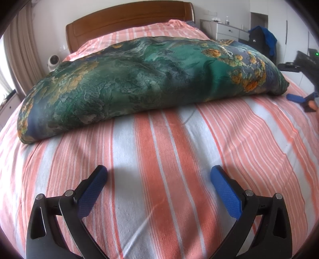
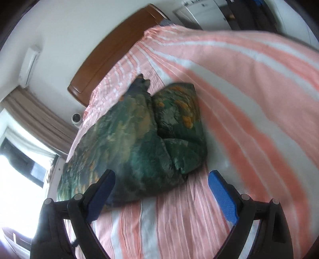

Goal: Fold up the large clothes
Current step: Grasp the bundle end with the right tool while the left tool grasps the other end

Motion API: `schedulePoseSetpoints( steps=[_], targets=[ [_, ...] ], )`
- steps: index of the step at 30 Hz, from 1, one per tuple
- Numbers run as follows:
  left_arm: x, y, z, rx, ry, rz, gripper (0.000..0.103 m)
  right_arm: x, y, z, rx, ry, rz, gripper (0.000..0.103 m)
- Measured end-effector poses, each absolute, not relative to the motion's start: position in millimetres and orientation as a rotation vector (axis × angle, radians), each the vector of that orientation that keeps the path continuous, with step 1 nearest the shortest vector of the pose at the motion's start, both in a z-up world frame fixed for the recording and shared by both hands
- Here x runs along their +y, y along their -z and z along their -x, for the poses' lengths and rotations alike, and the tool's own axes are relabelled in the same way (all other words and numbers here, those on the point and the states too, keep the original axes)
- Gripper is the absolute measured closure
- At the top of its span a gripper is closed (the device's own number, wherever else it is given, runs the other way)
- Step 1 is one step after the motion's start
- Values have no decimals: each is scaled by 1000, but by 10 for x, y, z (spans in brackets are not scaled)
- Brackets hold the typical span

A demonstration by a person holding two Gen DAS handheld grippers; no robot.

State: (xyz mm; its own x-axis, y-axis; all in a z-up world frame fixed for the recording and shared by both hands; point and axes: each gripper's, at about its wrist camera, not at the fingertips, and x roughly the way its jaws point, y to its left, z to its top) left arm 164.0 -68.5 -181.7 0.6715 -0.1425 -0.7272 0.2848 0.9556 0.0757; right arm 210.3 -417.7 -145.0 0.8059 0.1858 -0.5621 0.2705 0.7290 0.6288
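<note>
A thick green quilt with orange flowers (image 1: pixel 139 79) lies folded into a long bundle across the bed. In the right wrist view the quilt (image 2: pixel 139 139) shows its folded end, with layers stacked. My left gripper (image 1: pixel 159 175) is open and empty, low over the striped sheet in front of the quilt. My right gripper (image 2: pixel 161 179) is open and empty, just short of the quilt's near end; it also shows at the right edge of the left wrist view (image 1: pixel 299 99).
The bed has an orange and white striped sheet (image 1: pixel 159 149) and a brown wooden headboard (image 1: pixel 129 18). A white dresser (image 1: pixel 229 29) and dark clothes (image 1: pixel 261 39) stand at the far right. A small white device (image 1: pixel 52 61) and curtains (image 1: pixel 22 49) are at the left.
</note>
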Motion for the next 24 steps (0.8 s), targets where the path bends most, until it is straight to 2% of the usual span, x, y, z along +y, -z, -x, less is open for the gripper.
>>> schedulePoseSetpoints(
  steps=[5,7,12,14,16,17,18,19,22,24],
  targets=[
    [-685,1817,-1642,800,242,-189,0,-4228,1542,-2280,640,37,-886,9],
    [-685,1817,-1641,800,242,-189,0,-4245,1599,-2370,629,29,-966,4],
    [-684,1815,-1641,803,242,-188,0,-4236,1620,-2489,610,84,-1022,4],
    [-665,1774,-1643,839,240,-191,0,-4199,1593,-2520,613,117,-990,14],
    [-647,1680,-1633,892,247,-219,2,-4160,1536,-2489,616,163,-923,35],
    [-641,1595,-1621,905,257,-241,5,-4119,1481,-2450,601,179,-876,39],
    [-627,1425,-1606,891,277,-261,10,-4055,1411,-2414,587,190,-817,48],
    [-610,1285,-1616,874,293,-262,10,-3943,1296,-2375,570,205,-720,54],
    [-599,633,-1800,802,374,-200,9,-3643,1029,-2271,513,215,-504,63],
    [-682,212,-2063,784,448,-138,5,-3428,849,-2162,455,198,-394,64]
  ],
)
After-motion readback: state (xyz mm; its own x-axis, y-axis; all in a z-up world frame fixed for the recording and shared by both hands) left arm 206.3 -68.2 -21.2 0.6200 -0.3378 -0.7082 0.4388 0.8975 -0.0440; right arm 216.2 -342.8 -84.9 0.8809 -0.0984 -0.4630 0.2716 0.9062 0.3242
